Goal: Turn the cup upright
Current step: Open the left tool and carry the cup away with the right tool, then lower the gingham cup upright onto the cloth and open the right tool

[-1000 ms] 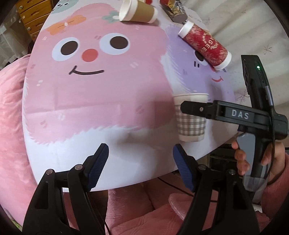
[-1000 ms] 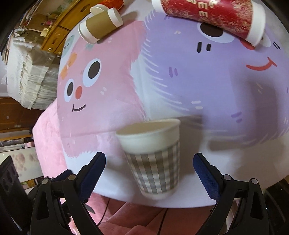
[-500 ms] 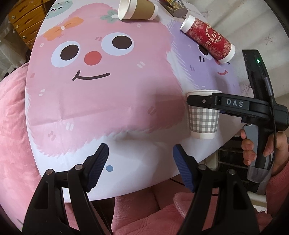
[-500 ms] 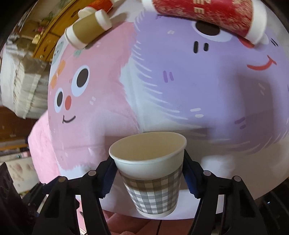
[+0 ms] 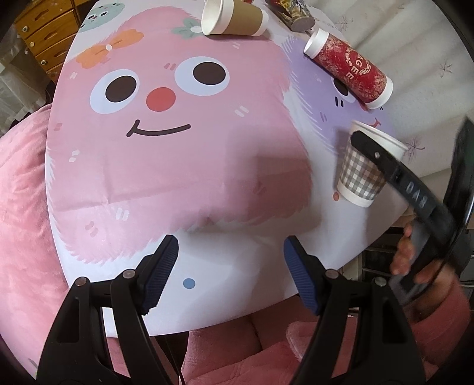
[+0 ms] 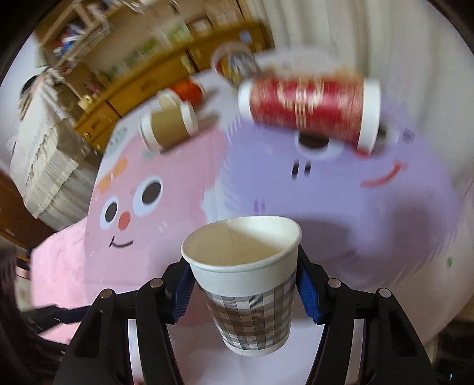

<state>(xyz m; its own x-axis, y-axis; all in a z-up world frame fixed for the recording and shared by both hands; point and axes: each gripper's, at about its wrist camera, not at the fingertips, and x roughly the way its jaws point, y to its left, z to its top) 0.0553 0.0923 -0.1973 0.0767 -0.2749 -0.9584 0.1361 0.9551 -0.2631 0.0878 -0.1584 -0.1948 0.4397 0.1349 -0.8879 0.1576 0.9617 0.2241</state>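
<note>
From the left wrist view, the left tool (image 5: 229, 274) is hovering over the near edge of the surface (image 5: 207, 177), its blue-padded fingers spread wide and gripping nothing. To the right, the checked cup (image 5: 360, 174) is sitting mouth up, tilted a little, with the right tool (image 5: 385, 165) reaching across its upper wall; whether its base is touching the surface or just above it cannot be told from here. A brown cup (image 5: 237, 17) and a red cup (image 5: 349, 68) are lying on their sides farther back.

From the right wrist view, the right tool (image 6: 246, 291) is pinching the checked cup (image 6: 251, 299) below its white rim, one pad on each side, mouth up. The background is smeared, suggesting the tool is moving. The red cup (image 6: 308, 109) and brown cup (image 6: 169, 127) are lying well beyond.

This cup appears already upright, so the step in hand looks like repositioning or placing it. The next move probably calls for levelling the base onto the surface, then parting the fingers without tipping it.
</note>
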